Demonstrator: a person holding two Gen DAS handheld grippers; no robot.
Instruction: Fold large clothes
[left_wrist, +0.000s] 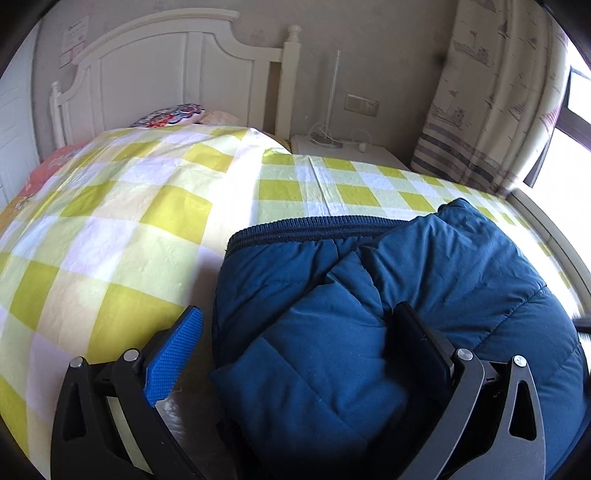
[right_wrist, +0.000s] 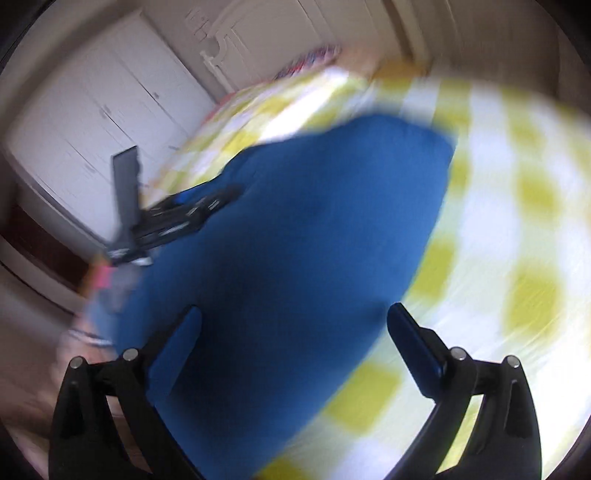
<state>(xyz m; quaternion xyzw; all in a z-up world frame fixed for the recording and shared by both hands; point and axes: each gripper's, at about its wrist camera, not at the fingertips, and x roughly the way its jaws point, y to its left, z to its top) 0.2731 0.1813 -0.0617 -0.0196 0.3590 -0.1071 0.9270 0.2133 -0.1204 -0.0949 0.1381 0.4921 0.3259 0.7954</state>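
Observation:
A dark blue padded jacket (left_wrist: 369, 314) lies bunched in folds on the bed's yellow-and-white checked sheet (left_wrist: 129, 221), its ribbed hem toward the headboard. My left gripper (left_wrist: 297, 310) is open wide over the jacket's near part: the blue-padded left finger (left_wrist: 177, 354) sits beside the jacket's edge, and the right finger rests on the fabric. In the blurred right wrist view the jacket (right_wrist: 314, 221) fills the middle. My right gripper (right_wrist: 295, 308) stands open above it, nothing pinched. The left gripper (right_wrist: 184, 218) shows there as a black shape at the jacket's left edge.
A white headboard (left_wrist: 166, 70) and a patterned pillow (left_wrist: 173, 112) are at the far end. A white nightstand (left_wrist: 343, 147) with cables stands beside the bed, a curtain (left_wrist: 491, 103) and window to its right. White wardrobe doors (right_wrist: 92, 122) face the bed's other side.

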